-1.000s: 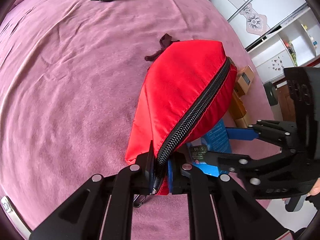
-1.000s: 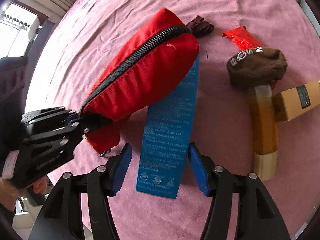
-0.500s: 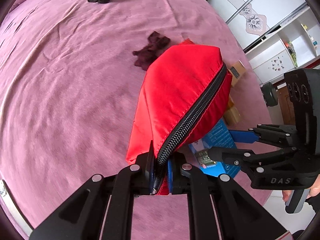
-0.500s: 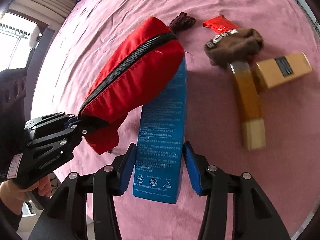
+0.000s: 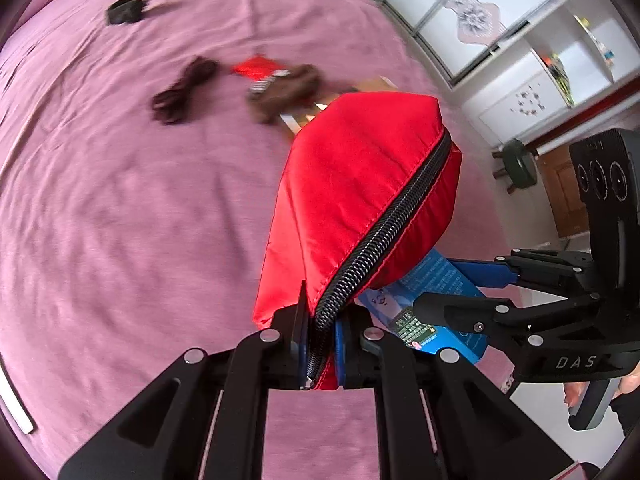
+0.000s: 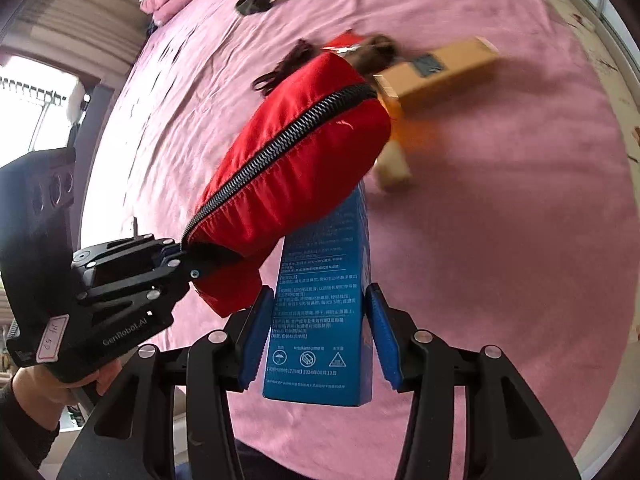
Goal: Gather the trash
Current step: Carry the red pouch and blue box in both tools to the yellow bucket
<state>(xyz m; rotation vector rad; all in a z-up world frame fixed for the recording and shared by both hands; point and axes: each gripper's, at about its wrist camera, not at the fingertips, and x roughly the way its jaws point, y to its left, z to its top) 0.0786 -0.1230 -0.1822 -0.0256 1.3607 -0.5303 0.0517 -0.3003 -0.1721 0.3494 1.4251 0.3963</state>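
Right wrist view: right gripper (image 6: 316, 332) has its blue pads (image 6: 256, 332) pressed on both long sides of a blue carton (image 6: 320, 304), held lifted above the pink bedspread (image 6: 500, 260). Carton face carries dense white Chinese print, mostly too small to read; three handling pictograms near the bottom edge and a date line reading "2024" followed by month and day. The carton's far end is hidden under the red zip pouch (image 6: 296, 168).

Left gripper (image 6: 192, 268) seen from this side: body printed "GenRobot.AI", plus a pink-edged sticker with handwritten marks I cannot make out. A hand (image 6: 52, 388) grips its handle.

Left wrist view: left gripper (image 5: 320, 348) is pinched tight on the near end of the red pouch (image 5: 360, 192), right at the black zipper (image 5: 384, 240), which is closed along its visible length. Pouch hangs in the air, clear of the bedspread (image 5: 120, 220). Right gripper (image 5: 460, 284) body shows the letters "DAS". Blue carton (image 5: 424, 300) sits just under the pouch, a small printed label on it, unreadable.

On the bedspread beyond, blurred: brown cloth item (image 5: 288, 92) with white lettering, unreadable; red wrapper (image 5: 256, 68); dark crumpled piece (image 5: 184, 88); black lump (image 5: 124, 10) farther off; tan cardboard box (image 6: 436, 66).
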